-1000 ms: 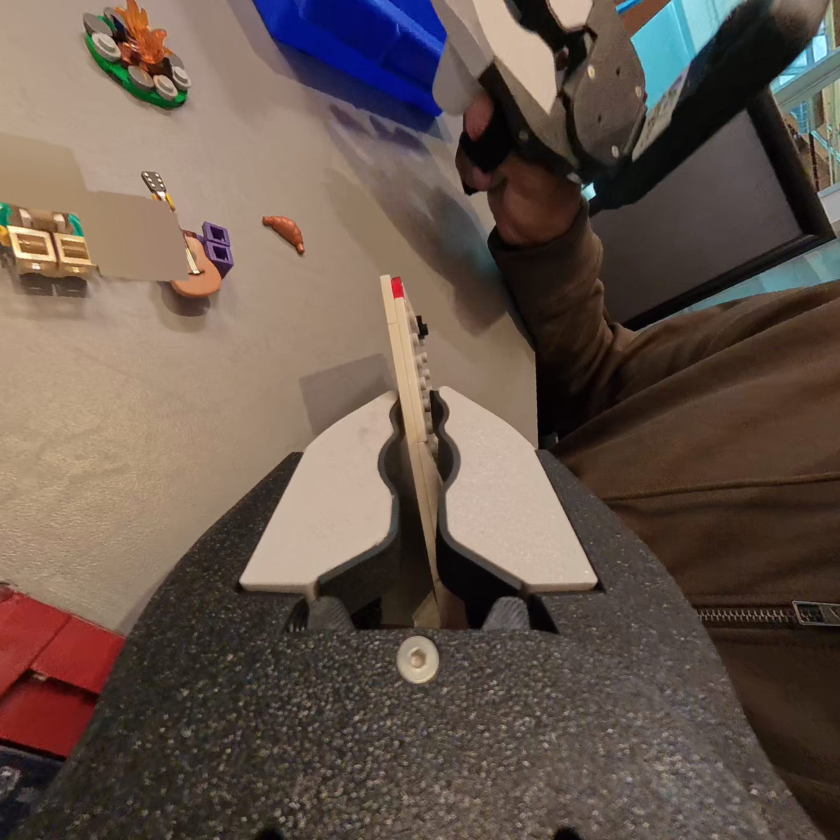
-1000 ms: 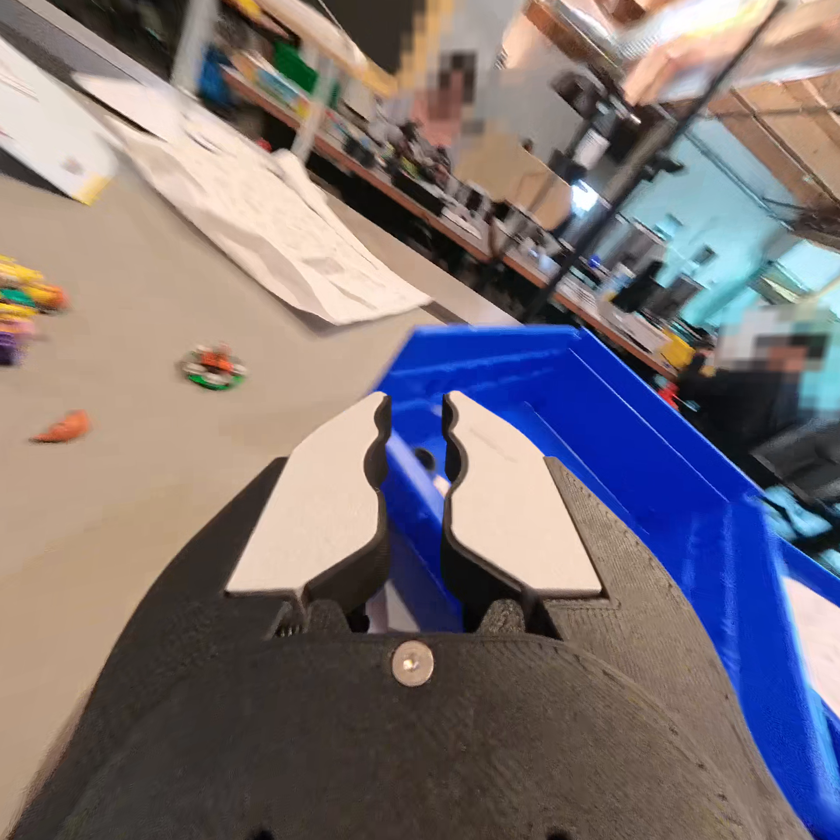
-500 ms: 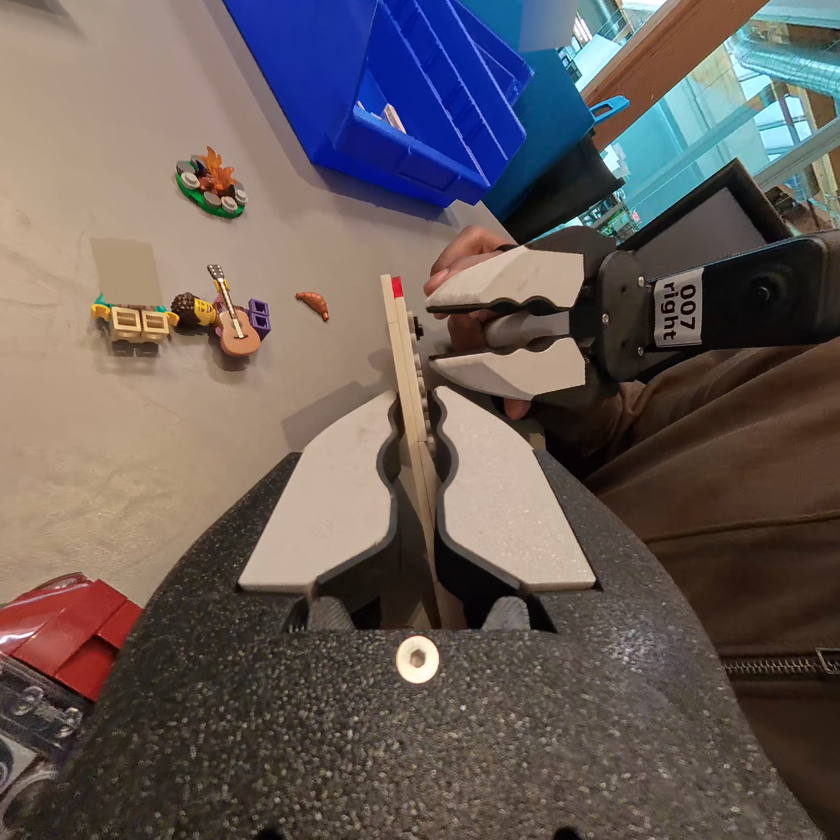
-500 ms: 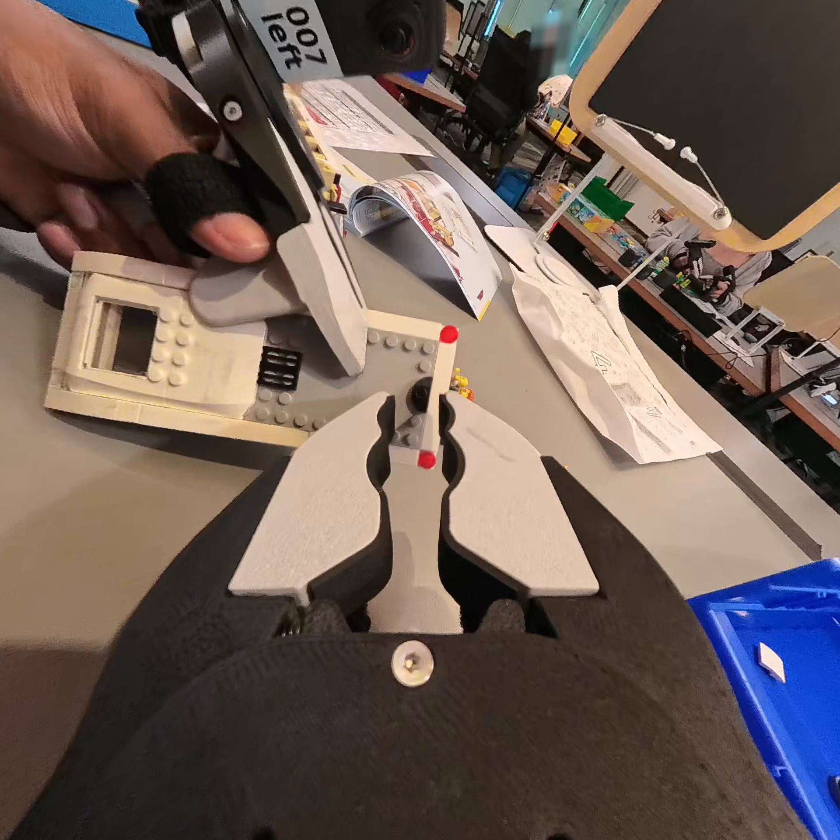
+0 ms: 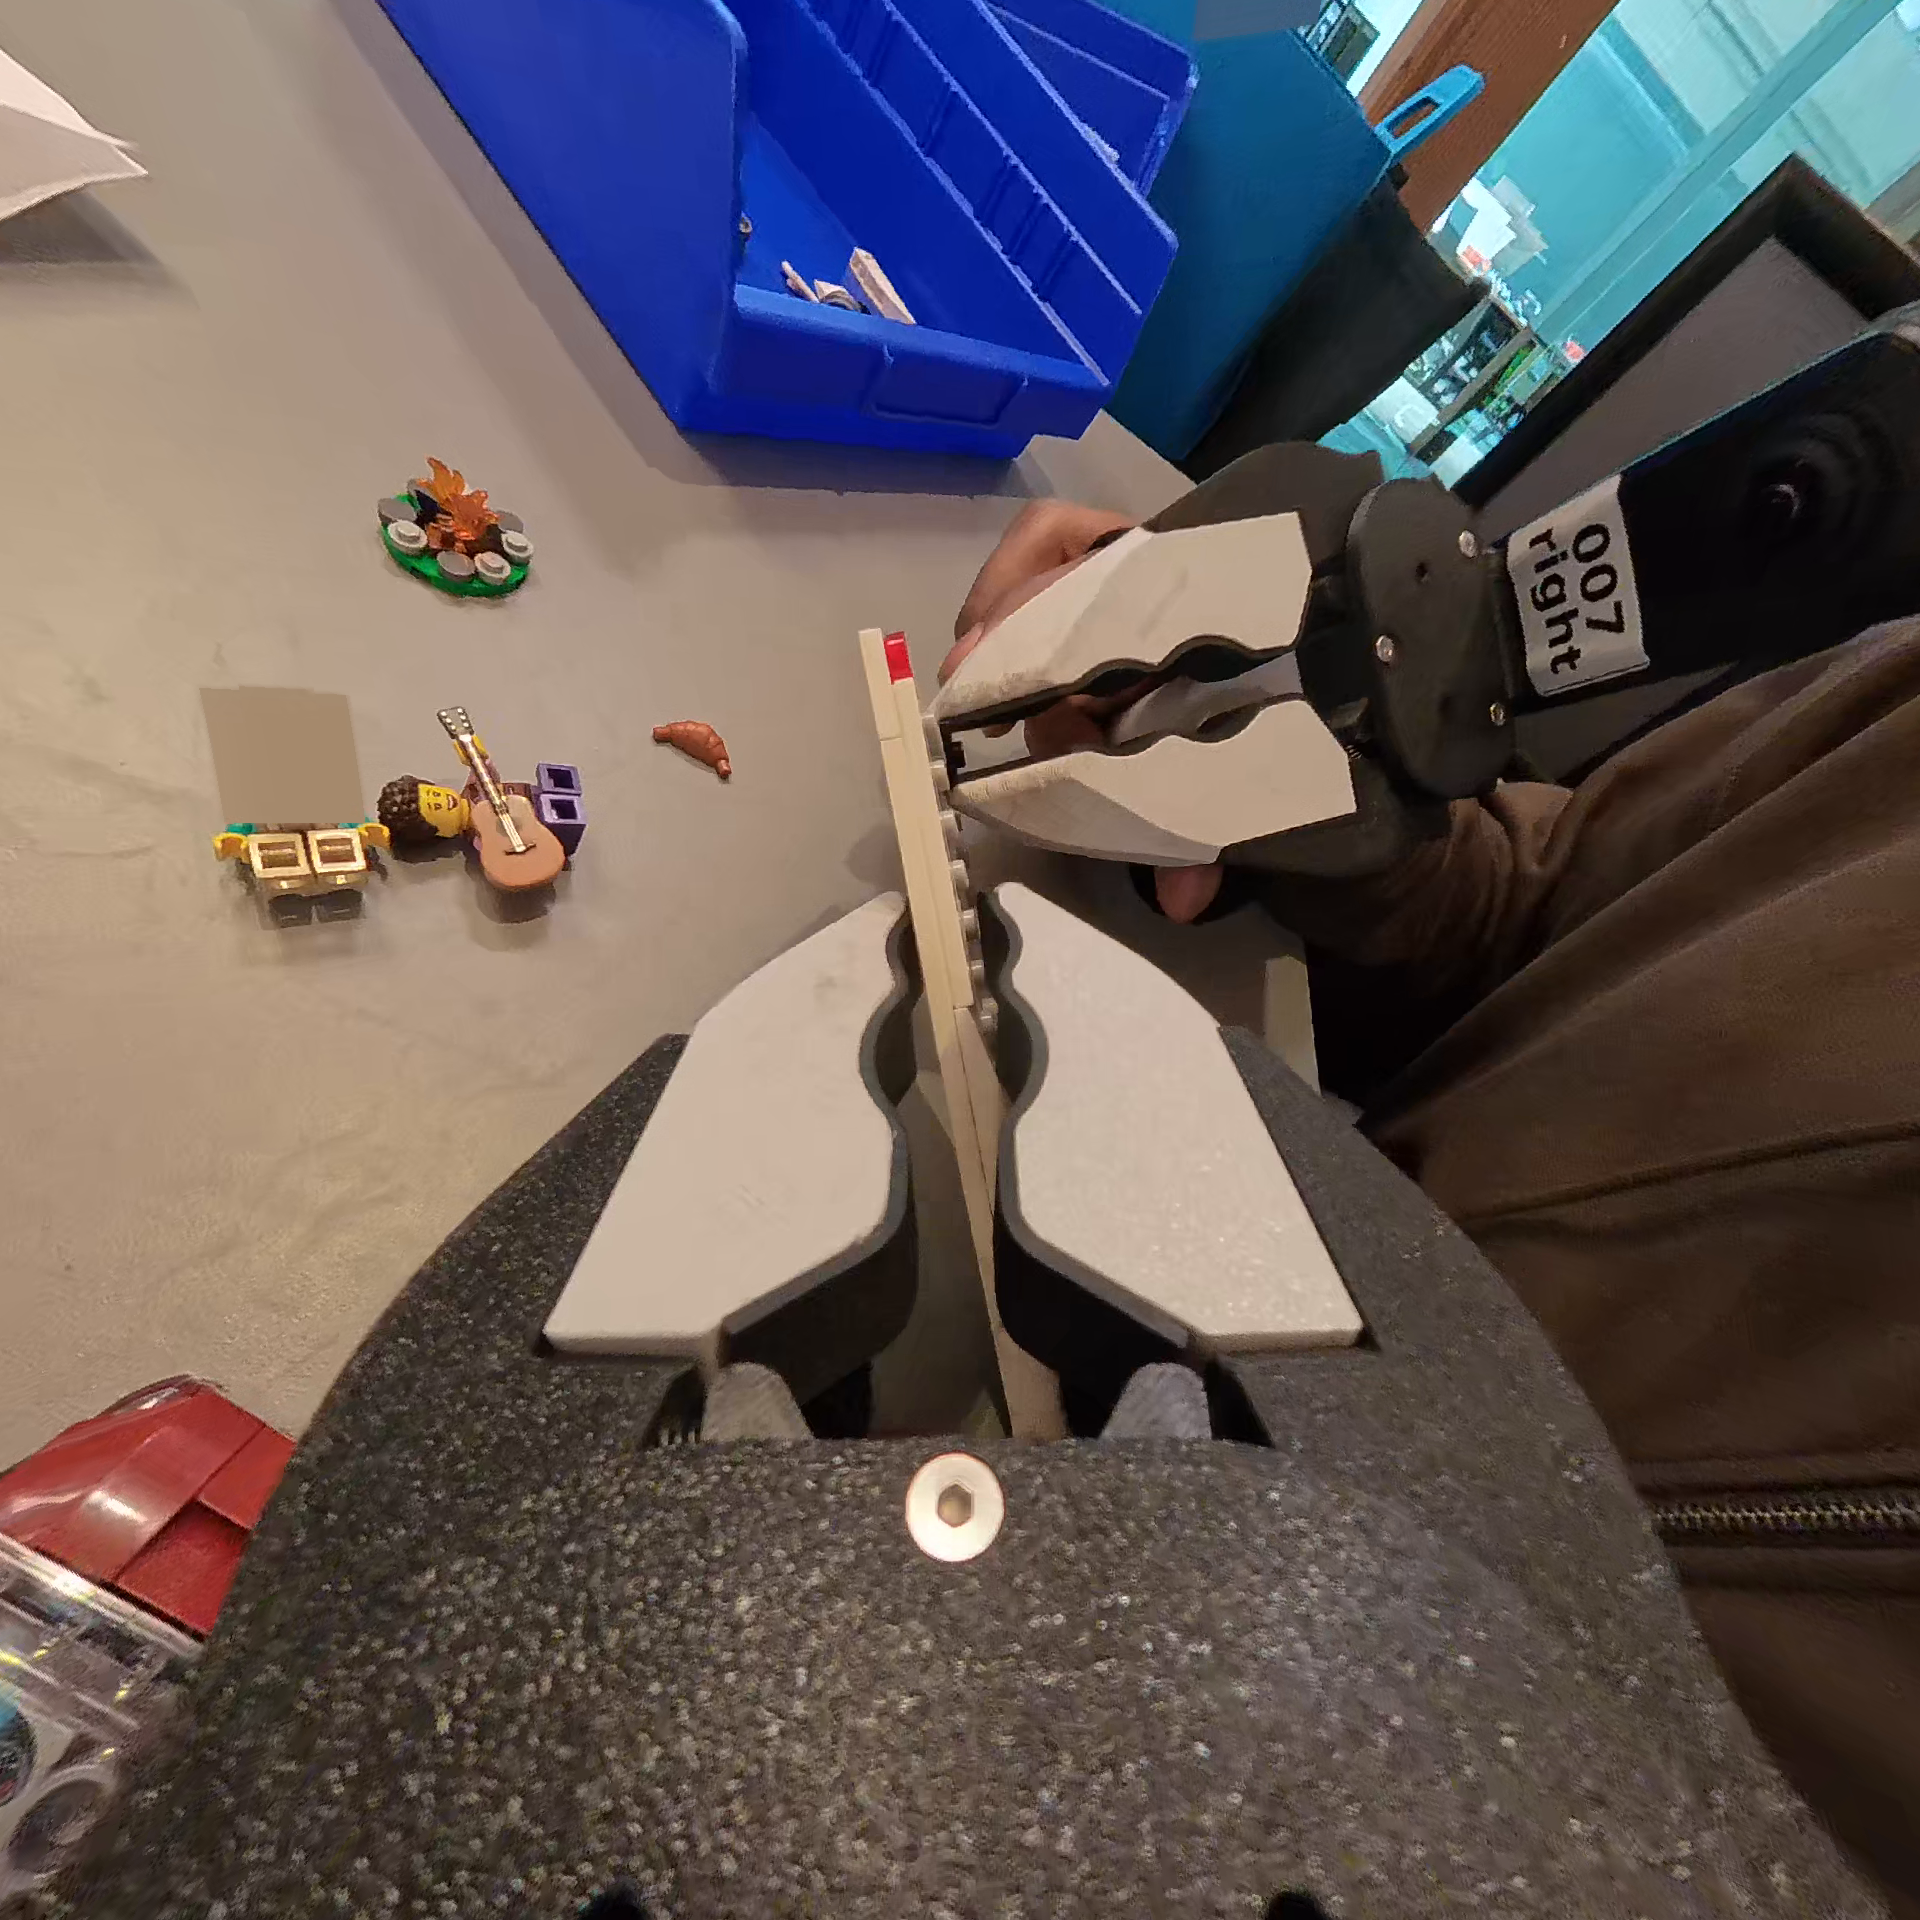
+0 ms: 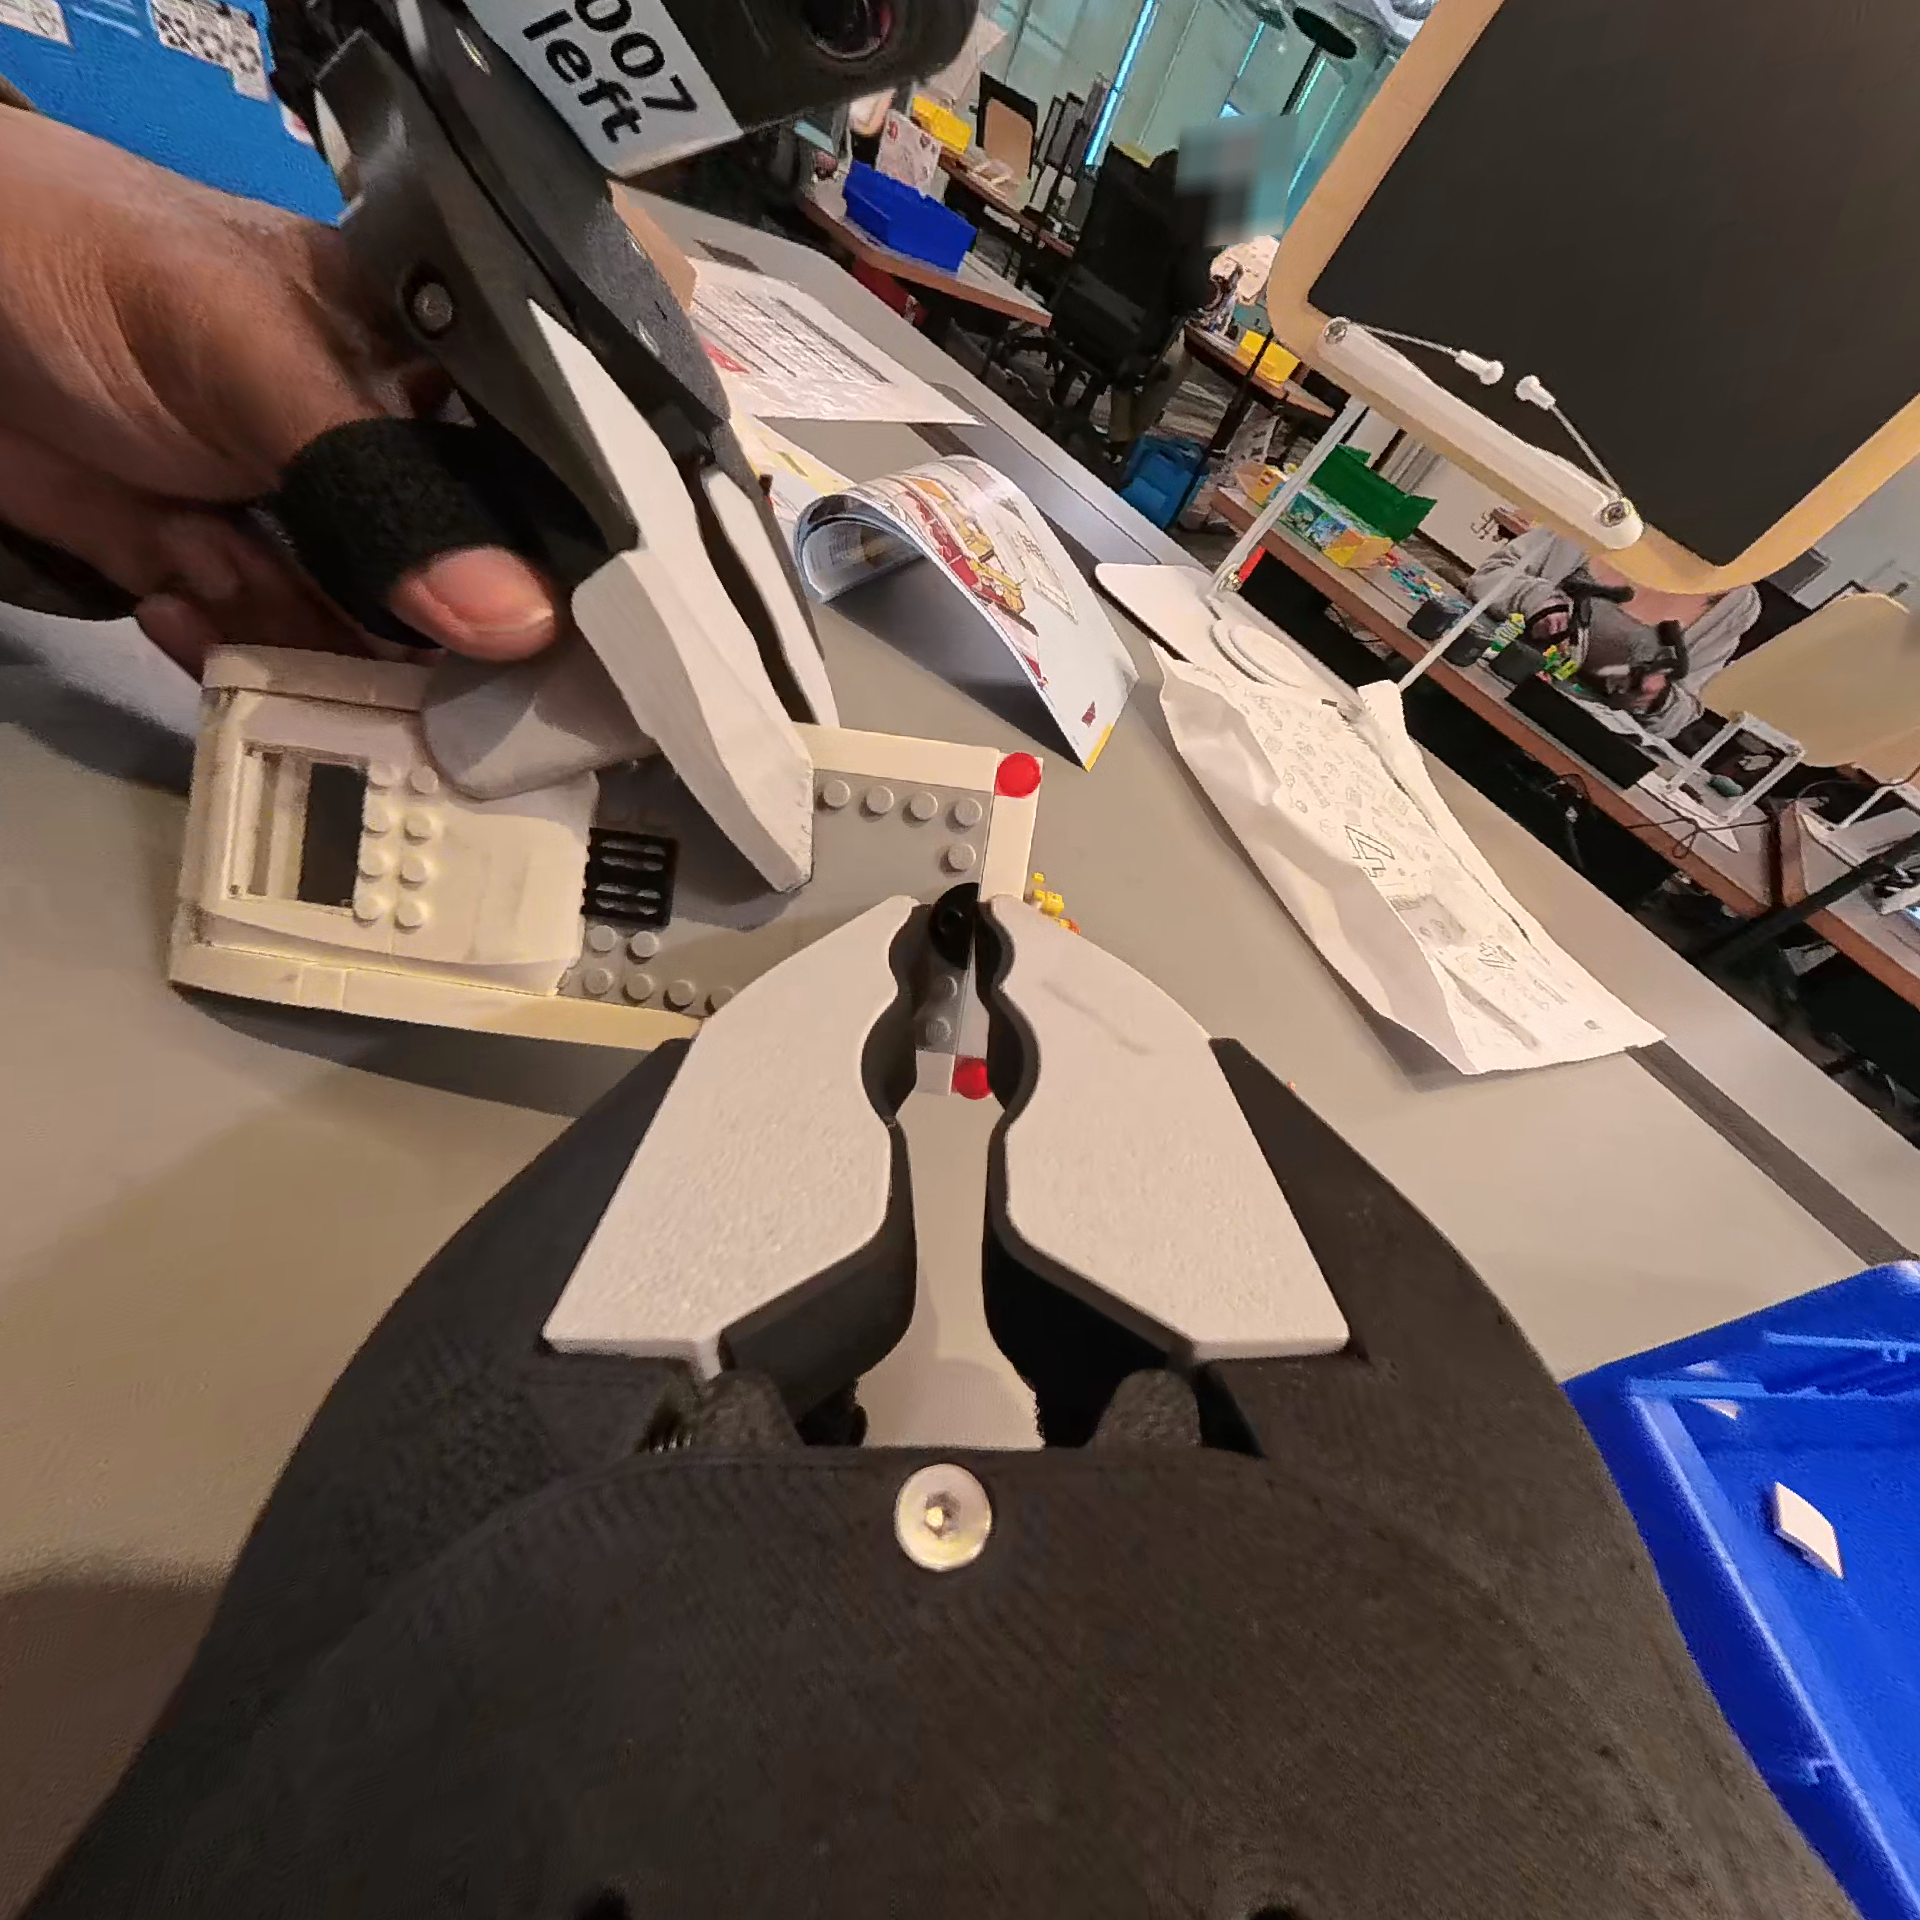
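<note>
Right tool (image 6: 951,914) nearer; black piece (image 6: 951,920) half-hidden

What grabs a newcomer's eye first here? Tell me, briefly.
The left claw clamps a cream and grey brick plate held on edge, while the right claw pinches a small black round piece at the plate's lower corner. Left of them on the grey table lie a toy campfire and guitar.

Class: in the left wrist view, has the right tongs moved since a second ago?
Yes. The right tongs came down from beside the blue plastic bin to the tan brick plate's studded face.
</note>
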The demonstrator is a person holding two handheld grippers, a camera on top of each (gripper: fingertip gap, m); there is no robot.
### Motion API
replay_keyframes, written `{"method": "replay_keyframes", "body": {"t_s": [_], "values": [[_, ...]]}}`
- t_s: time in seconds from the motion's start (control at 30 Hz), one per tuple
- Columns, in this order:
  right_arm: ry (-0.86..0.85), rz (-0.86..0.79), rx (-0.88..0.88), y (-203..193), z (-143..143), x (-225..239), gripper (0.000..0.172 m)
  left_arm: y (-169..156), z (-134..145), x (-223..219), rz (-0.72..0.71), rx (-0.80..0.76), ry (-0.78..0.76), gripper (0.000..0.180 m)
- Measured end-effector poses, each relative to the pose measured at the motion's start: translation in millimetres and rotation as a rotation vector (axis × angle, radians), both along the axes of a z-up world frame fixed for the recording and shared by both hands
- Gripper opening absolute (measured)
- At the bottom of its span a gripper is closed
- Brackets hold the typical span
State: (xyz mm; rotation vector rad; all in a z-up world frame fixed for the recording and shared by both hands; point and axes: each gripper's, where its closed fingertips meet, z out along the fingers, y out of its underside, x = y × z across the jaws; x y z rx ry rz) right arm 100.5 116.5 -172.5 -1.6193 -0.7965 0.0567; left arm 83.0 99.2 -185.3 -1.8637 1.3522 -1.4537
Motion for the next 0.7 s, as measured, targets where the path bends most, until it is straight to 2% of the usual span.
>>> {"method": "replay_keyframes", "body": {"t_s": [0.17,0.43,0.47,0.53,0.7], "values": [[0.045,0.034,-0.007,-4.9,5.5,-2.1,0.007,-1.5,3.6,-2.3,-0.026,0.079,0.002,0.01],[-0.003,0.049,-0.022,-7.1,0.3,-3.6,0.006,-1.2,-3.9,-3.8,-0.032,-0.02,0.021,0.01],[-0.008,0.064,-0.016,-9.0,0.7,-5.0,0.0,3.8,-6.6,-4.4,0.0,-0.025,0.037,0.01],[0.038,0.103,0.016,-14.7,10.2,-10.5,0.0,15.4,-6.9,-8.2,0.042,-0.048,0.032,0.01],[0.024,0.014,-0.003,-4.2,4.2,4.3,0.0,13.4,-1.8,-8.7,0.025,-0.031,0.005,0.01]]}}
